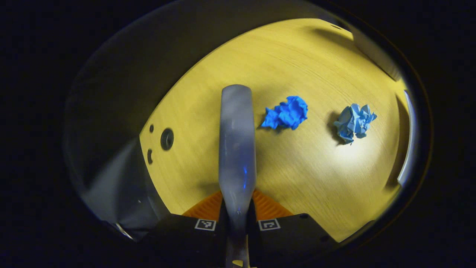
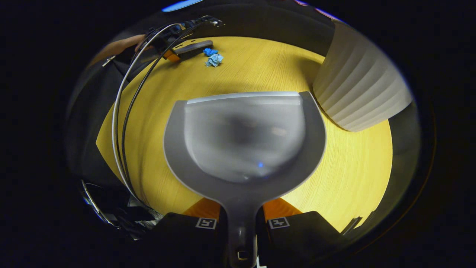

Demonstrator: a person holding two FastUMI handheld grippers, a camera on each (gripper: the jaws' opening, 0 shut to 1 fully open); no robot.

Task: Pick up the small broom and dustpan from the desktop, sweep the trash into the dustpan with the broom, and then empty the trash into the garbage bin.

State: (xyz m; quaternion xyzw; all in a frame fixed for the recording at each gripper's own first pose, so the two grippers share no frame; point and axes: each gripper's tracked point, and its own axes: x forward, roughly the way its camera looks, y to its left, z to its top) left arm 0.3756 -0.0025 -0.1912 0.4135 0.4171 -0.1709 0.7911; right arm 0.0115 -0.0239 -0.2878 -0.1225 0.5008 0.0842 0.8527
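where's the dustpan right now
The dustpan is in the right gripper view, its handle clamped in the right hand-held gripper, held over the wooden desktop with the ribbed garbage bin at its upper right.

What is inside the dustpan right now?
Nothing visible: the dustpan, clamped in the right gripper, looks empty. Both paper balls lie on the desk near the broom.

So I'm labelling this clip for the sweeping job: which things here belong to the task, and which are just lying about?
Part of the job:
- broom, held in the left gripper
- dustpan, held in the right gripper
- dark blue paper wad
- light blue paper wad
- ribbed white bin

Just there:
- wooden desktop
- cables
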